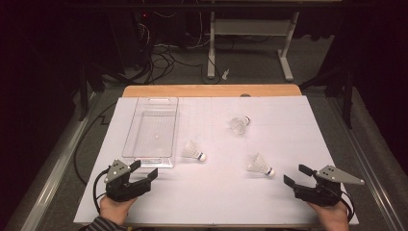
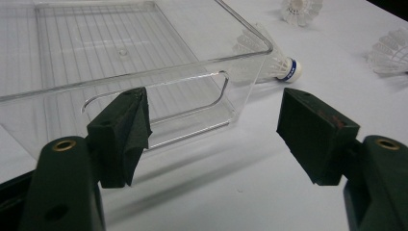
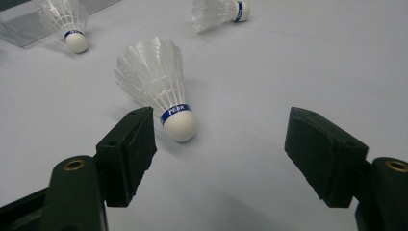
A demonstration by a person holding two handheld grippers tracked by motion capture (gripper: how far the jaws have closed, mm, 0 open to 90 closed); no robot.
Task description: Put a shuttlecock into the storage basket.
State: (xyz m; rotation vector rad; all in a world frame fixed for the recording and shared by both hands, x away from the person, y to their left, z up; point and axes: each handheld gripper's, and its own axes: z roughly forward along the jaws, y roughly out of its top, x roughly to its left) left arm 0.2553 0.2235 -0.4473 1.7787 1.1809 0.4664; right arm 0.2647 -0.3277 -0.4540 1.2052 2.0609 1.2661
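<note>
Three white shuttlecocks lie on the white table sheet: one (image 1: 194, 151) beside the tray's near right corner, one (image 1: 260, 165) at centre right, one (image 1: 239, 124) farther back. The clear plastic tray (image 1: 134, 126) sits at the left and holds nothing. My left gripper (image 1: 144, 169) rests open near the front left, just short of the tray's near wall (image 2: 159, 103), nothing between its jaws. My right gripper (image 1: 297, 175) stands open at the front right, pointing at the closest shuttlecock (image 3: 159, 86), whose cork lies just ahead of the left jaw, untouched.
The white sheet (image 1: 216, 192) covers a wooden table whose bare far edge (image 1: 211, 90) shows at the back. Beyond it are a desk frame (image 1: 250, 43) and floor cables. A metal rail (image 1: 53, 168) runs along the left side.
</note>
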